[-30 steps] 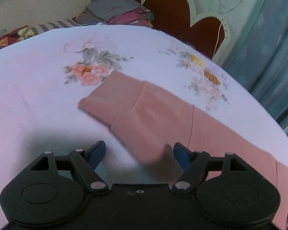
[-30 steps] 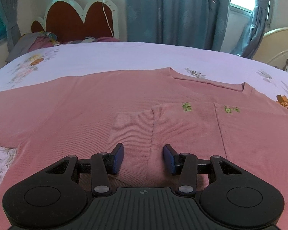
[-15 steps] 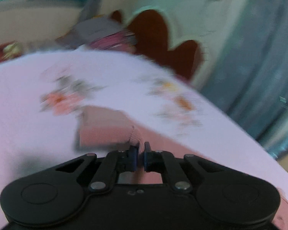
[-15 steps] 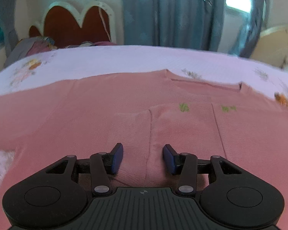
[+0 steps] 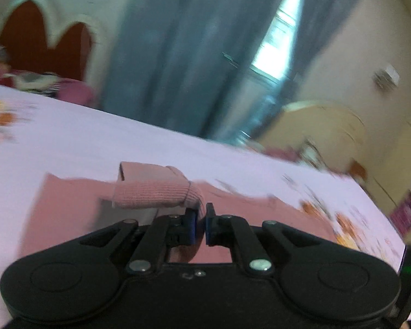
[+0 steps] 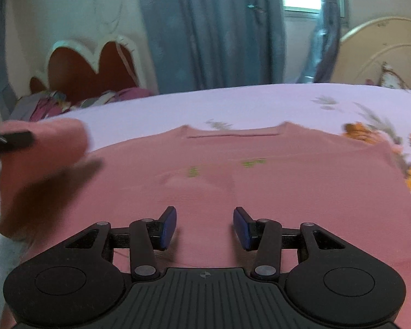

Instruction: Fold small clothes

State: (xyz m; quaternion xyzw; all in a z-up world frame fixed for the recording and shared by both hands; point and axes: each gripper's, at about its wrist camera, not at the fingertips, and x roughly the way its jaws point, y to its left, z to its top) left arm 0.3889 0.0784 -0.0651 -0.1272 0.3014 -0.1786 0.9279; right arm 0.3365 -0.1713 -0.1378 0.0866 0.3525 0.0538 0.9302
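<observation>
A pink sweater (image 6: 260,192) lies spread flat on the bed (image 6: 233,104), its neckline toward the far edge, where blue curtains (image 6: 219,27) hang. The sheet is pale lilac with orange flower prints near the right edge.

The left gripper (image 5: 200,226) has its blue pads pressed almost together, pinching the sweater's ribbed cuff (image 5: 153,192). The cuff and the end of the sleeve (image 6: 41,150) are lifted off the bed and curl back over the fingers, with the rest of the sweater lying below. From the right wrist camera the same sleeve shows as a raised, blurred pink fold at the left edge of the sweater, with the black tip of the left gripper against it and a dark shadow under it on the cloth.

The right gripper (image 6: 204,227) hangs low over the near part of the sweater's body, its jaws wide apart and holding nothing; pink cloth shows between the pads. Whether the pads touch the cloth cannot be told. Small green marks (image 6: 252,162) sit on the sweater's chest, beyond this gripper.

A red headboard (image 6: 96,65) with a white scalloped rim stands at the bed's far left corner, with a pile of clothes (image 6: 49,104) in front of it. A cream bed frame (image 6: 383,52) rises beyond the far right corner.
</observation>
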